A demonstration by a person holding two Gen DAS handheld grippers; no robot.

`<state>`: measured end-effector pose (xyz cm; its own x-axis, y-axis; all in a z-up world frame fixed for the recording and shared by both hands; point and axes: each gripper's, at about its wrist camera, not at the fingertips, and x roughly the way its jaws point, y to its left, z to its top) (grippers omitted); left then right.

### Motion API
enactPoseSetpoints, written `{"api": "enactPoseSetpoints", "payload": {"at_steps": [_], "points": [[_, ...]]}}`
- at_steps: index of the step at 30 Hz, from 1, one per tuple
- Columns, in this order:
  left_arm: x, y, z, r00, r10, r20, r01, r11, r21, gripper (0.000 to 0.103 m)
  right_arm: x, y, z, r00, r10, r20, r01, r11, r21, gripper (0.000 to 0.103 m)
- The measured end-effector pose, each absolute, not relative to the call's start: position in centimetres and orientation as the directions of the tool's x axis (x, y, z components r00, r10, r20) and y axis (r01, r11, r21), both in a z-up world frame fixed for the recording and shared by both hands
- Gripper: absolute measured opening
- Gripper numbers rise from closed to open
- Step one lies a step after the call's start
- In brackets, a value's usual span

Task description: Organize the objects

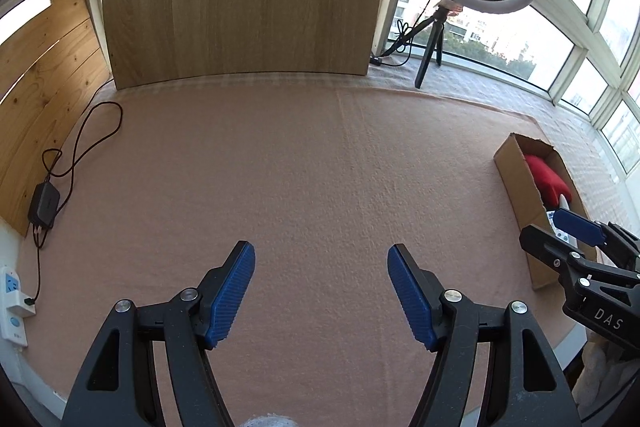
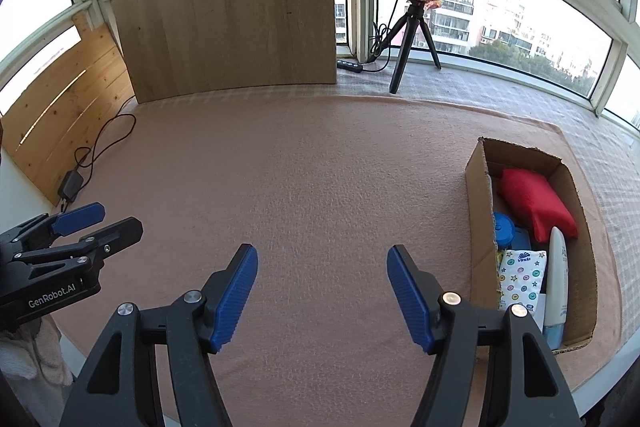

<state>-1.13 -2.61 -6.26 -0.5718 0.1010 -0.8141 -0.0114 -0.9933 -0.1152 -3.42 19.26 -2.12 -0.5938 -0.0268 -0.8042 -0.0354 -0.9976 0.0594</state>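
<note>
At the right edge of the pink cloth (image 2: 320,167), the cardboard box (image 2: 478,211) held a soft red pouch (image 2: 536,205), best pinched mid-body, while left gripper (image 1: 321,293) and right gripper (image 2: 322,293) gaped empty.

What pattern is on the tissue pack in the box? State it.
White with small multicoloured buttons and stars, on the tissue pack; clearest in the right wrist view.

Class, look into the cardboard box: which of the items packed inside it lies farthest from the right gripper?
The red pouch, at the far end of the cardboard box. The patterned tissue pack and white tube lie at the near end, close beside the right gripper.
</note>
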Motion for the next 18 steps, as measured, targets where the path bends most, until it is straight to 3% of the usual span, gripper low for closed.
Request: {"api": "enactPoseSetpoints", "payload": {"at_steps": [18], "points": [[-1.68,-2.44,-6.46,-0.568,0.105,-0.816,-0.016,-0.993,-0.116,0.078,-3.58,19.02,-2.55,-0.585,-0.016,-0.811,-0.046,-0.998,0.053,0.064]]}}
